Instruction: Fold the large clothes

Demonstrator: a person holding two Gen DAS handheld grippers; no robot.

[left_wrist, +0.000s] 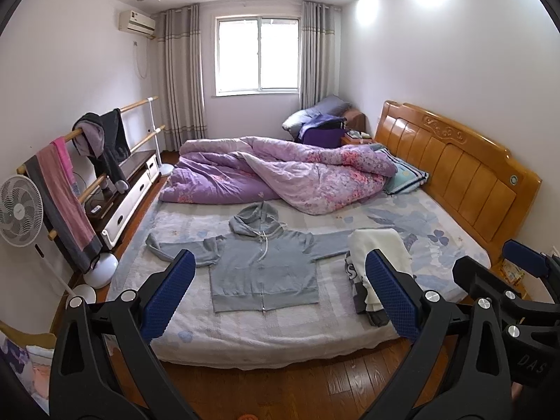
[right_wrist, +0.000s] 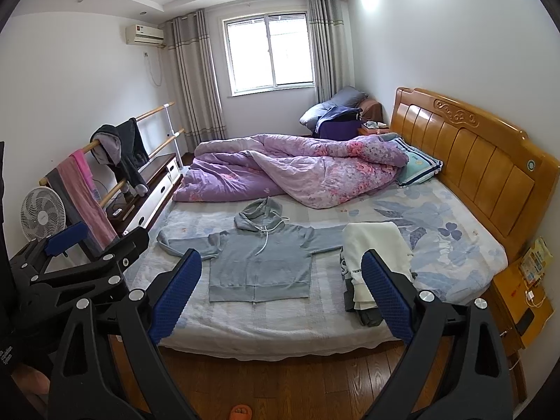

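**Hoodie laid flat on bed, both grippers hanging back, jaws wide**

Grey zip hoodie (left_wrist: 262, 266) is lying face-up on the bed (left_wrist: 245, 332), near the front edge, approx centre. Sleeves are spreading out to both sides, hood is pointing toward the far side w/ white drawstrings trailing down the chest. Zip looks closed. Nothing is touching it.

Left gripper (left_wrist: 280, 297) is hovering over the wood floor (left_wrist: 280, 392) in front of the bed, blue pads wide apart, nothing between them. Right gripper (right_wrist: 280, 297) is doing the same alongside: pads spread wide, holding nothing. Each gripper is showing at the edge of the other's view, so they're sitting side by side, both facing the bed and well apart from the hoodie.

Just right of the hoodie, a stack of folded clothes (left_wrist: 378, 266) is sitting on the bed, cream piece on top, darker bits under; the hoodie's sleeve on that side is running up to or under it, can't tell which.

Behind the hoodie, a purple floral quilt (left_wrist: 280, 171) is bunching across the far half of the mattress, w/ a pillow (left_wrist: 406, 175) by the wooden headboard (left_wrist: 455, 168).

On the left: white fan (left_wrist: 21, 206), and a rail rack (left_wrist: 105, 147) w/ towels and dark clothes hanging on it. Window (left_wrist: 257, 56) w/ curtains on the far wall.
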